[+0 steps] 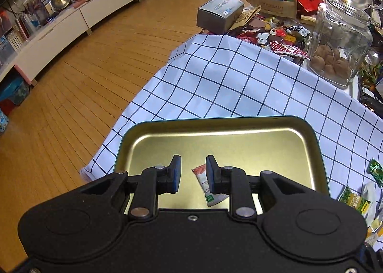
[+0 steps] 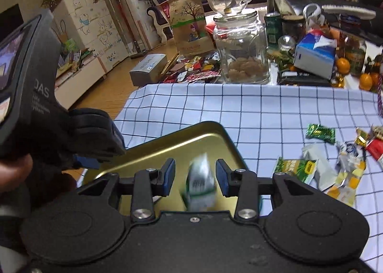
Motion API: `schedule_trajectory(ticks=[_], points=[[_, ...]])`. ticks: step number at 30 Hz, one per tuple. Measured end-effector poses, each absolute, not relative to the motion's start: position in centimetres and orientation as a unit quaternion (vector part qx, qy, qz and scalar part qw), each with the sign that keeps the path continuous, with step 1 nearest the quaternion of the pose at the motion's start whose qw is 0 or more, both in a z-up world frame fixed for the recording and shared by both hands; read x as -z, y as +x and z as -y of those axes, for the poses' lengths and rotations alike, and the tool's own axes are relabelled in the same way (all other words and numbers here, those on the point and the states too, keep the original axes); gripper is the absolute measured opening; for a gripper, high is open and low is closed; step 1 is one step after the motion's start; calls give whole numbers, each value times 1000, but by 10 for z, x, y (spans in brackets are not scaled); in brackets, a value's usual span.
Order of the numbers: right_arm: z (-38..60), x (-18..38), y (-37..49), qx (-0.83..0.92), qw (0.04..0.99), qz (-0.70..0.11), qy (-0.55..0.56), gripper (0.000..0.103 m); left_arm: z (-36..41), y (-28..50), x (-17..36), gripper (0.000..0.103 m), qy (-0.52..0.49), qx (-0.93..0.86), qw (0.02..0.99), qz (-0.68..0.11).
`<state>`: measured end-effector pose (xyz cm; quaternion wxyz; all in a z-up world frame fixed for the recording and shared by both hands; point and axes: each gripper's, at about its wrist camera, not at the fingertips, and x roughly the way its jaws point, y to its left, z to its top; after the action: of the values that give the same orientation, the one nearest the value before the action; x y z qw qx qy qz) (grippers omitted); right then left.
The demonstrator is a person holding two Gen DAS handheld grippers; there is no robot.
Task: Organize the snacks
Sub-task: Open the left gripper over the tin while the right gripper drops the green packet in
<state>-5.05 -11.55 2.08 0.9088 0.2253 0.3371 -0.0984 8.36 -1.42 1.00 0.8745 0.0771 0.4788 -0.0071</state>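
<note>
My right gripper [image 2: 195, 178] hangs over the gold tray [image 2: 167, 143], jaws apart; a blurred green-white packet [image 2: 199, 184] between them looks to be dropping. It may bounce out. Left gripper [image 1: 193, 172] gapes above the tray's red-white sachet [image 1: 205, 185]. Loose snacks [image 2: 323, 167] wait right of the tray.

Around the gold tray [image 1: 308, 143], bare checked cloth [image 1: 229, 86] leaves passage on its far side. Loose snack packets [image 2: 320, 170] crowd the cloth to its right. Beyond, a glass jar [image 1: 340, 43] and wrapper heap [image 1: 275, 36] block the table's far edge.
</note>
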Motion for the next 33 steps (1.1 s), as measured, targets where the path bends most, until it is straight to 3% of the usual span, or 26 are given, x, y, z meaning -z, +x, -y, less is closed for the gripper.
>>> schedule_trajectory(ticks=[19,33], points=[[121,-13,-51,128,901,-358,210,41,18,84,-3,33,72,18,864,-498],[137,1,-59,153,894,-378,186,41,36,72,-5,33,87,32,878,-470]])
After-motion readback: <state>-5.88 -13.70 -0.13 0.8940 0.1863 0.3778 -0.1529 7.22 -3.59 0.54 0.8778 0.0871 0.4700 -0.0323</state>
